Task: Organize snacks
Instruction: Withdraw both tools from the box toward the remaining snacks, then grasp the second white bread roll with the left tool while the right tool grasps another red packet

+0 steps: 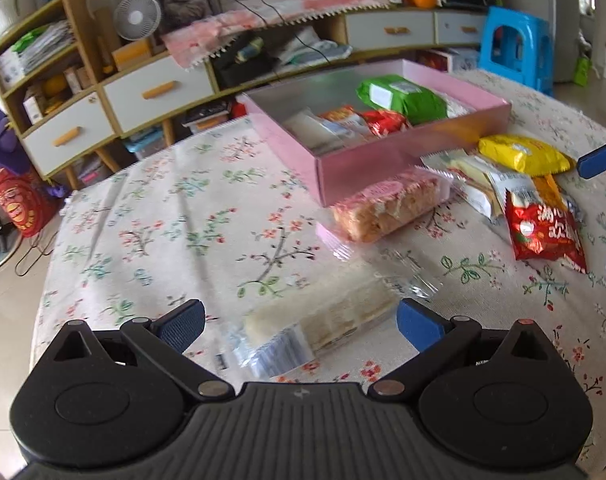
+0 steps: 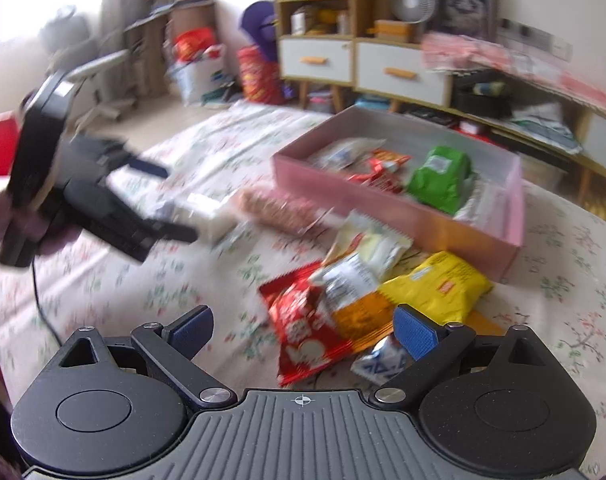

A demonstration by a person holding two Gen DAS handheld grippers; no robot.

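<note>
A pink box [image 1: 415,148] [image 2: 395,216] on the floral tablecloth holds a green pack [image 1: 401,98] [image 2: 443,178] and other snacks. My left gripper [image 1: 299,322] is open, its fingers either side of a clear-wrapped white sandwich cake [image 1: 323,320], not closed on it. A pink crispy snack bar [image 1: 387,206] [image 2: 277,206] lies against the box. My right gripper [image 2: 303,330] is open above a loose pile: red pack [image 2: 307,326] [image 1: 543,228], yellow pack [image 2: 435,288] [image 1: 523,152], white packs [image 2: 367,252].
The table [image 1: 163,216] is covered by a floral cloth. Behind it stand a low cabinet with drawers [image 1: 143,92], a fan [image 1: 137,16] and a blue stool [image 1: 515,48]. The left gripper's body shows in the right wrist view [image 2: 83,184].
</note>
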